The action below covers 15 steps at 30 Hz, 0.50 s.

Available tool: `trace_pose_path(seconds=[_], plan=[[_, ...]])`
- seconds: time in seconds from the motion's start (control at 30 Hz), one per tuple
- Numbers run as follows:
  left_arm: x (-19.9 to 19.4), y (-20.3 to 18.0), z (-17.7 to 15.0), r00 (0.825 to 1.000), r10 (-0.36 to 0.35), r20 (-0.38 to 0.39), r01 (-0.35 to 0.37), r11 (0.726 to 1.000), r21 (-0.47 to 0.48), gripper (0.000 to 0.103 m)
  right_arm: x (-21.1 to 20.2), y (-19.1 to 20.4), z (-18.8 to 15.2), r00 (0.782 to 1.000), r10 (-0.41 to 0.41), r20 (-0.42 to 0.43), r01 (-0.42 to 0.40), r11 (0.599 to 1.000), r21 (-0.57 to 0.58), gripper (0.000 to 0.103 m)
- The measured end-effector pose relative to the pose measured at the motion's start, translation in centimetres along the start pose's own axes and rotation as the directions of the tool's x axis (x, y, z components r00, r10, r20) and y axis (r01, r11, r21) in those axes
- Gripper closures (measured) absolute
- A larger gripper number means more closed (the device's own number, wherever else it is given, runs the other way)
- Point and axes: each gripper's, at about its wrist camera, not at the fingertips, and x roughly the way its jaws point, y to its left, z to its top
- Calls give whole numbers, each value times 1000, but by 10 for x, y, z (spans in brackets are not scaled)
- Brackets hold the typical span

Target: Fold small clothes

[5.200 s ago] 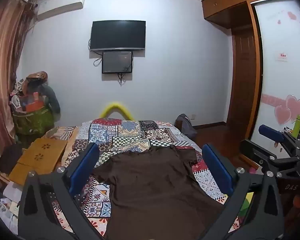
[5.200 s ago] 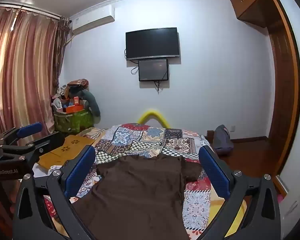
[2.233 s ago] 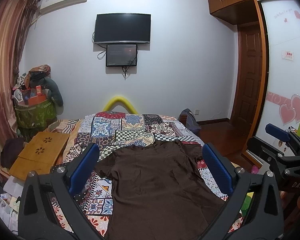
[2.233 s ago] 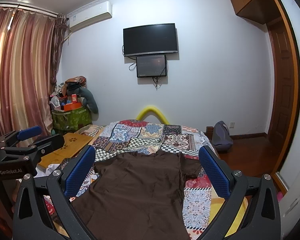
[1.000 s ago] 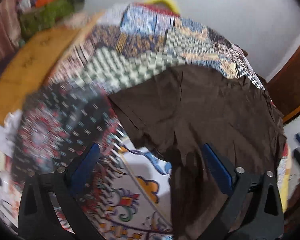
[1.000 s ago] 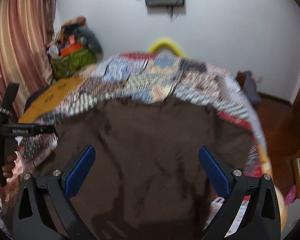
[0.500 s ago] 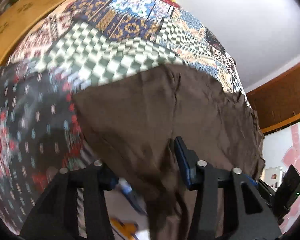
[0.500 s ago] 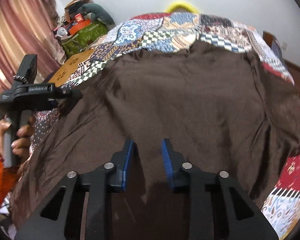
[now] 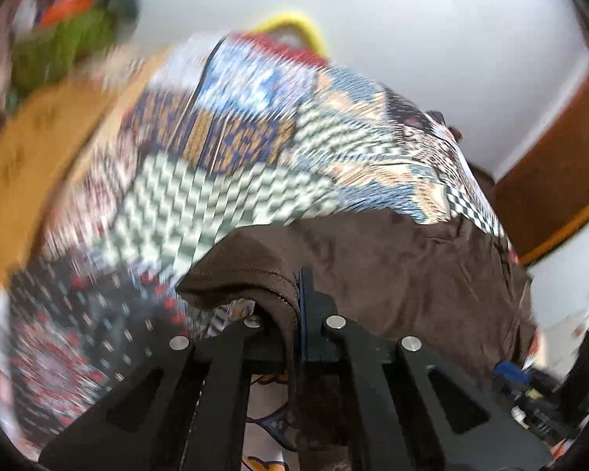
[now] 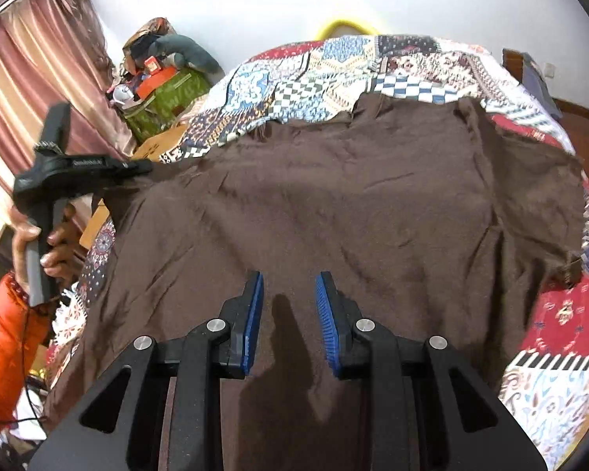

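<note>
A brown T-shirt (image 10: 353,204) lies spread on the patchwork bedspread (image 10: 333,66). My left gripper (image 9: 294,306) is shut on the shirt's left sleeve (image 9: 247,274), lifting its hem off the bed; it also shows in the right wrist view (image 10: 137,167) at the shirt's left edge. My right gripper (image 10: 288,306) hovers just above the shirt's lower middle, jaws partly open with a narrow gap and nothing between them.
A wooden lap desk (image 9: 31,149) lies on the bed's left side. A green bag (image 10: 165,94) with clutter stands by the curtain (image 10: 31,78). A wooden wardrobe (image 9: 549,204) is on the right. The person's hand in an orange sleeve (image 10: 8,345) holds the left gripper.
The left gripper closed fully on the sleeve and pulled it up. The right gripper's jaws stayed narrowly apart over the shirt's lower middle and moved slightly closer.
</note>
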Motion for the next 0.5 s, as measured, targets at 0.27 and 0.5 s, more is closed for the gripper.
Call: trace_pose_path(seconds=[0.27,0.5], plan=[[-2,-107,-14,995,75,69,-95,922,376,101,-23,-2,5,999,-17,33,18,1000,-26,78],[41,-132,-48,990,44,-135,11,926,378,91,-36,-8,6,999,-36,23,37,999,-26,77]])
